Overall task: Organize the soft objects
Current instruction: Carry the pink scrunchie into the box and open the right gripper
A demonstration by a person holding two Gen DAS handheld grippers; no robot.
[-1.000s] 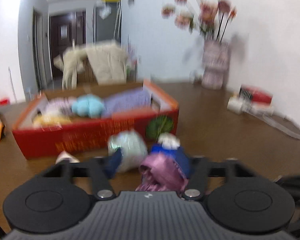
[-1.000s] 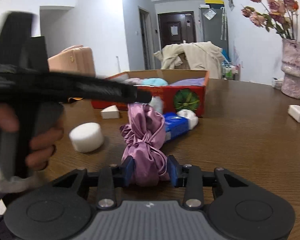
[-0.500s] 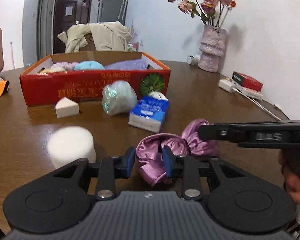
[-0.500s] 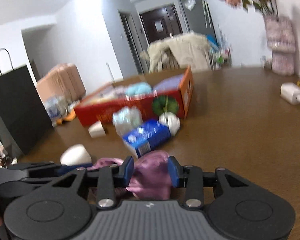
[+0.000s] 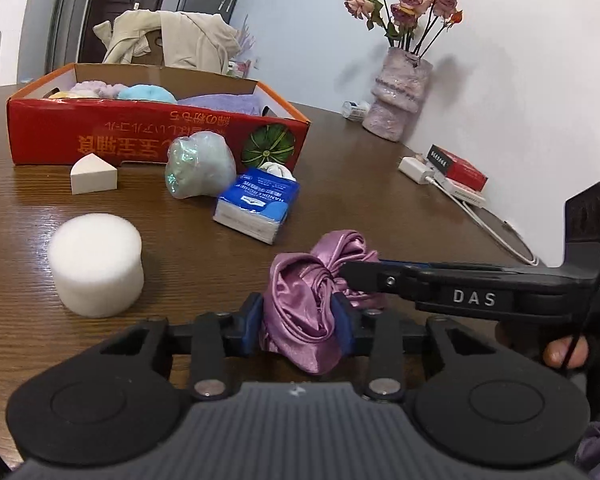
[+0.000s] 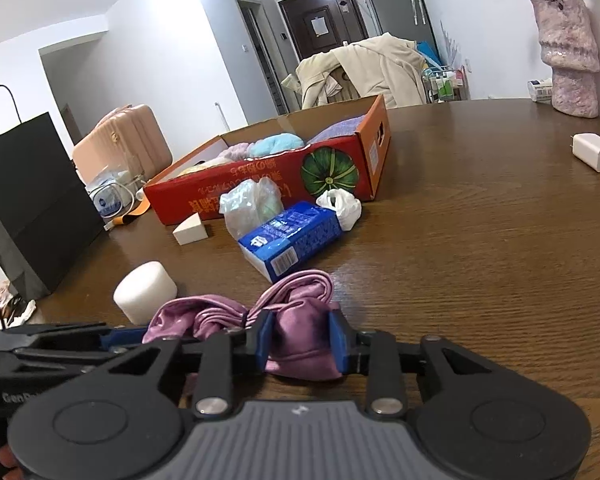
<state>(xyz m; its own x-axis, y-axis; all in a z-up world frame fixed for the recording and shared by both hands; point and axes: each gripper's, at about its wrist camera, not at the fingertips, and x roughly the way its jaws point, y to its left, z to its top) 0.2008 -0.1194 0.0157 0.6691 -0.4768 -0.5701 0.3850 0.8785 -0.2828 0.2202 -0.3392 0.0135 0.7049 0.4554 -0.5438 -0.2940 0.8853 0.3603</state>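
A purple satin cloth [image 5: 340, 248] is bunched just above the brown table [image 5: 380, 184], held at both ends. My left gripper [image 5: 300, 316] has its blue pads pressed on one end, its jaws opening slightly. The right gripper [image 5: 352, 276] reaches in from the right and pinches the other end. In the right wrist view my right gripper [image 6: 300, 336] squeezes the cloth [image 6: 300, 292], jaws closing, with the left gripper [image 6: 112, 338] at lower left. The red cardboard box [image 5: 100, 136] of soft items stands at the back.
A white foam cylinder [image 5: 96, 264], a blue tissue pack [image 5: 258, 204], a bag-wrapped ball [image 5: 200, 168] and a white wedge sponge [image 5: 94, 176] lie between cloth and box. Vase [image 5: 400, 96], charger [image 5: 416, 166] and cable stand along the right wall. A black paper bag [image 6: 24, 200] stands left.
The left gripper drew back from the box and closed on one end of the cloth. The cloth, upright in the right jaws before, now stretches sideways between both grippers.
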